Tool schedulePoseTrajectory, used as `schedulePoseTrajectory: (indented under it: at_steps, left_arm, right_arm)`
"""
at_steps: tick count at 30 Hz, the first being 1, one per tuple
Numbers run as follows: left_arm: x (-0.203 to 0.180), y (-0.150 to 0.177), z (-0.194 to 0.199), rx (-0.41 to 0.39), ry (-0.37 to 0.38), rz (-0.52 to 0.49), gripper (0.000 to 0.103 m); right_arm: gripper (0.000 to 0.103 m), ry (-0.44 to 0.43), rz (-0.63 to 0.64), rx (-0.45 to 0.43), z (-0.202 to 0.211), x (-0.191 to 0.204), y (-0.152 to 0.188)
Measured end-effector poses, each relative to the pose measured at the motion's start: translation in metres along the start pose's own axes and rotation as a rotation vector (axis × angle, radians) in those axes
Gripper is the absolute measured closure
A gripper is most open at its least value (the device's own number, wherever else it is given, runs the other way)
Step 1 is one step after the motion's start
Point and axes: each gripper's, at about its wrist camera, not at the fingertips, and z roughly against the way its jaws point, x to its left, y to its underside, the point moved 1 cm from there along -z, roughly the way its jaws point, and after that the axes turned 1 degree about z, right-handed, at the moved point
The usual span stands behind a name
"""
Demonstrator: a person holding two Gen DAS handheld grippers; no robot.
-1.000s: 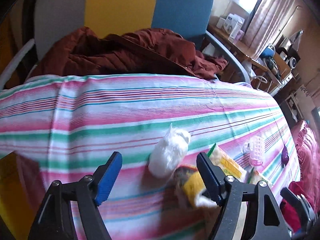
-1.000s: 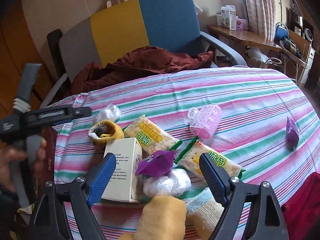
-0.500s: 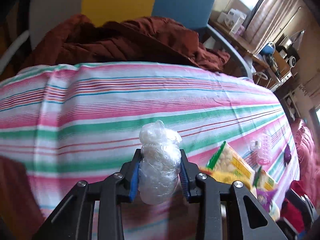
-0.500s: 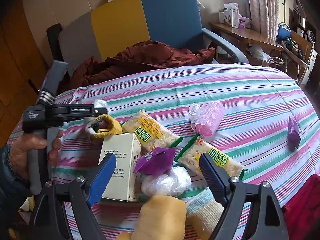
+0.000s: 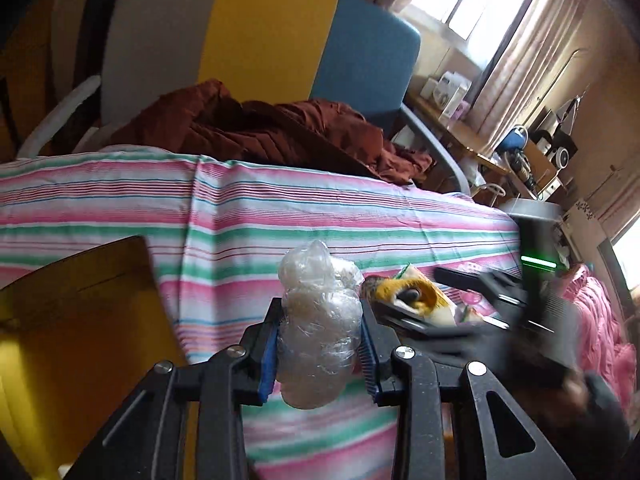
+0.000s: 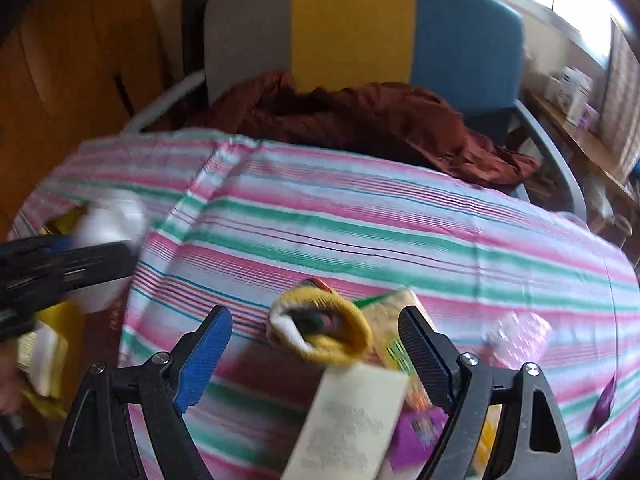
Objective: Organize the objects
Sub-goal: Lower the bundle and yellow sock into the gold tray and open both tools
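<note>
My left gripper [image 5: 318, 344] is shut on a crumpled clear plastic bundle [image 5: 316, 320] and holds it up over the left edge of the striped table [image 5: 320, 216]. The right wrist view shows that bundle [image 6: 112, 216] blurred at far left. My right gripper [image 6: 316, 344] stands open and points down at a rolled yellow sock [image 6: 320, 328], which lies on the cloth between its fingers, untouched. A white carton [image 6: 352, 420] lies just below the sock. Beside it is a yellow snack pack [image 6: 396, 320].
A pink curler [image 6: 520, 332] and a purple packet [image 6: 604, 400] lie to the right. A yellow-brown box [image 5: 80, 320] sits beside the table at left. Behind the table a grey, yellow and blue chair [image 5: 272, 36] holds a rust-red jacket [image 5: 260, 128].
The left gripper shut on the plastic bundle, lifted it and carried it left toward the table edge. The right gripper swung left from the pile of objects to over the yellow sock.
</note>
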Motion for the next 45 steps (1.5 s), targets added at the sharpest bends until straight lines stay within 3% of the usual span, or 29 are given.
schedulePoseTrajectory:
  at_steps: [1,2,3,4,8,15,21,27,33,45]
  left_arm:
    - [0.003,0.003,0.007,-0.007,0.000,0.004,0.068]
    - [0.007,0.007,0.015,-0.015,-0.003,0.008,0.068]
    - [0.009,0.010,0.021,-0.021,-0.008,0.011,0.068]
    - [0.014,0.015,0.027,-0.025,-0.011,0.017,0.068]
    - [0.036,0.032,0.050,-0.038,-0.025,0.058,0.068]
    - [0.096,0.071,0.098,-0.078,-0.096,0.180,0.068]
    - [0.160,0.110,0.139,-0.104,-0.199,0.298,0.068]
    - [0.195,0.144,0.172,-0.139,-0.239,0.360,0.068]
    - [0.207,0.165,0.187,-0.162,-0.228,0.375,0.068]
    - [0.199,0.159,0.178,-0.162,-0.194,0.336,0.067]
  right_arm:
    - [0.018,0.010,0.012,0.040,-0.014,0.003,-0.002]
    - [0.027,0.015,0.020,0.088,-0.027,0.006,-0.003]
    - [0.043,0.020,0.028,0.130,-0.039,0.008,-0.003]
    - [0.049,0.019,0.030,0.146,-0.045,0.008,-0.001]
    - [0.059,0.020,0.008,0.113,-0.034,0.009,0.003]
    - [0.059,-0.044,-0.006,-0.055,0.034,0.034,0.002]
    - [0.059,-0.177,0.043,-0.131,0.072,0.099,0.010]
    - [0.059,-0.289,0.101,-0.131,0.085,0.167,0.025]
    - [0.059,-0.352,0.150,-0.104,0.090,0.222,0.046]
    - [0.059,-0.352,0.166,-0.062,0.083,0.254,0.071]
